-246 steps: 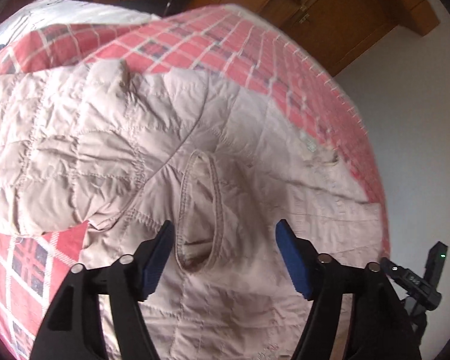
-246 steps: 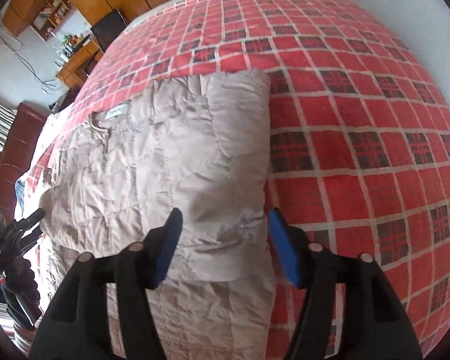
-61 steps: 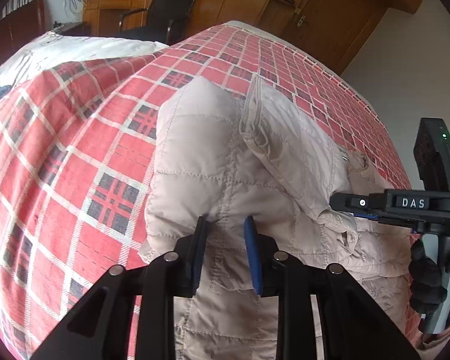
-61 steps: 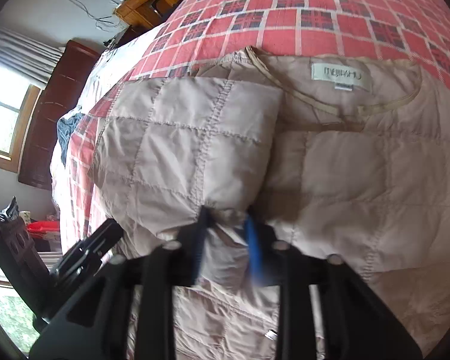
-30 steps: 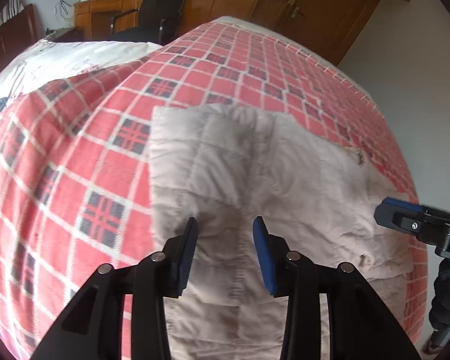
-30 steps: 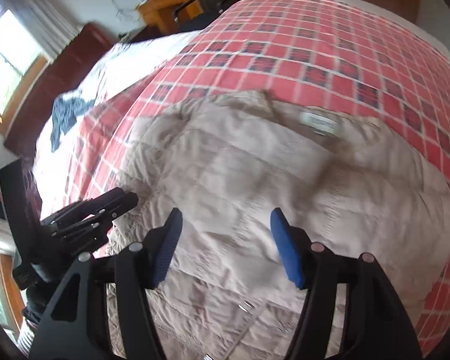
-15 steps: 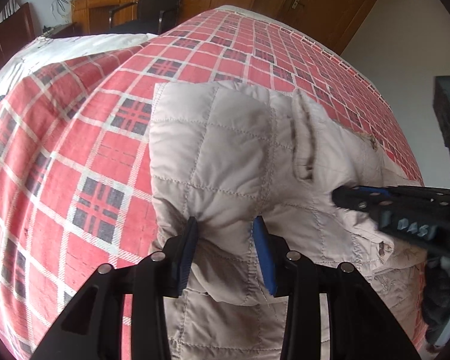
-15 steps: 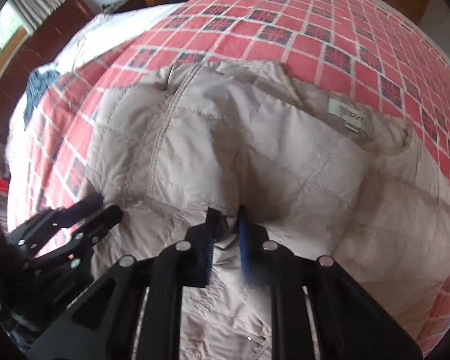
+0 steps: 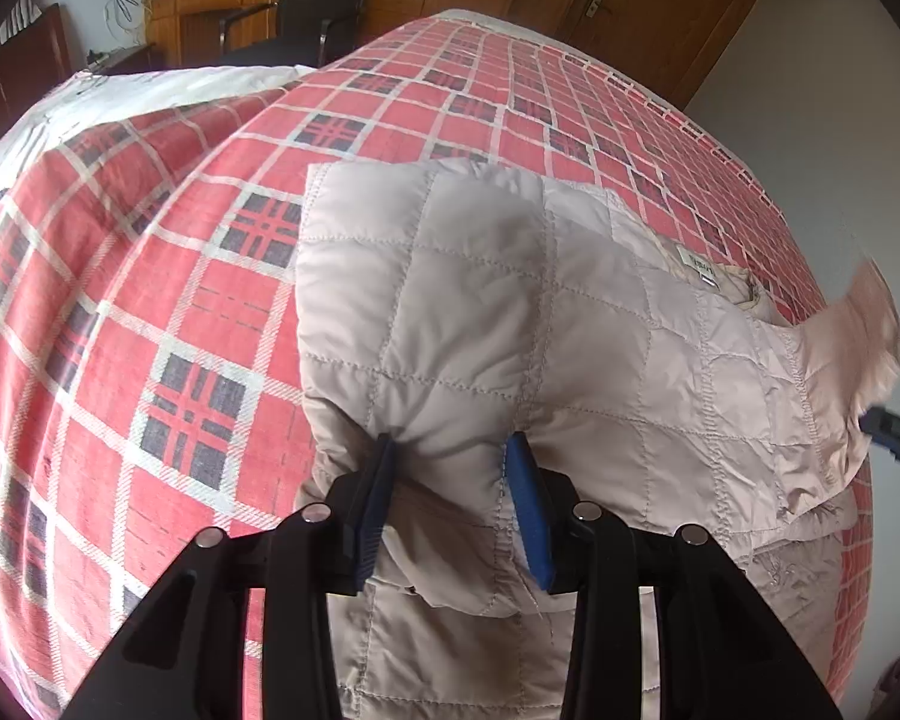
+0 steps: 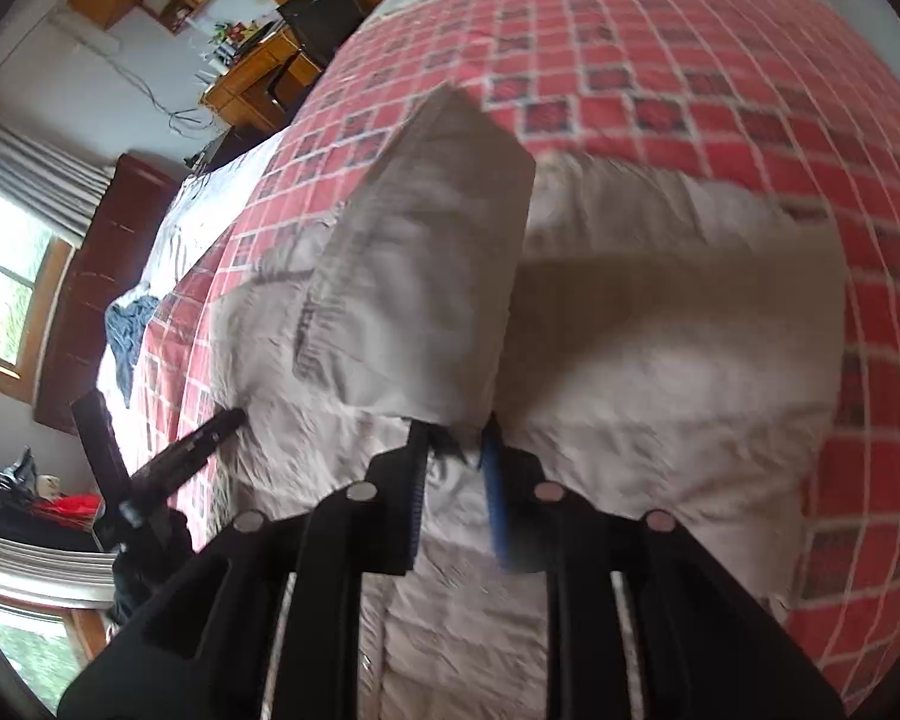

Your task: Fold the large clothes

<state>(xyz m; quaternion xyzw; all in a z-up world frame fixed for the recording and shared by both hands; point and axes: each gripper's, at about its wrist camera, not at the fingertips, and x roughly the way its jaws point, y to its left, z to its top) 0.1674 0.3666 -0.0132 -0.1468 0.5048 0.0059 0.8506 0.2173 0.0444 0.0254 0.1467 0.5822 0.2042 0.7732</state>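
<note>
The left gripper (image 9: 450, 474) had its jaws squeezed on a fat fold of the puffy beige jacket (image 9: 570, 324), with soft cloth bulging out between the blue pads. The right gripper (image 10: 453, 450) was pinched tight on another bit of the same jacket, and a flap of it stood up in front of that camera, blurry. Both held the near edge, side by side, so neither was nearer. From the jaws the jacket lay straight ahead, spread on the red checked bedspread (image 9: 150, 300). Its long way seemed to run across from one gripper to the other. The neck with its little white label (image 9: 699, 267) pointed away to the far right. I think the next move was to carry that near edge forward, over the rest.
</note>
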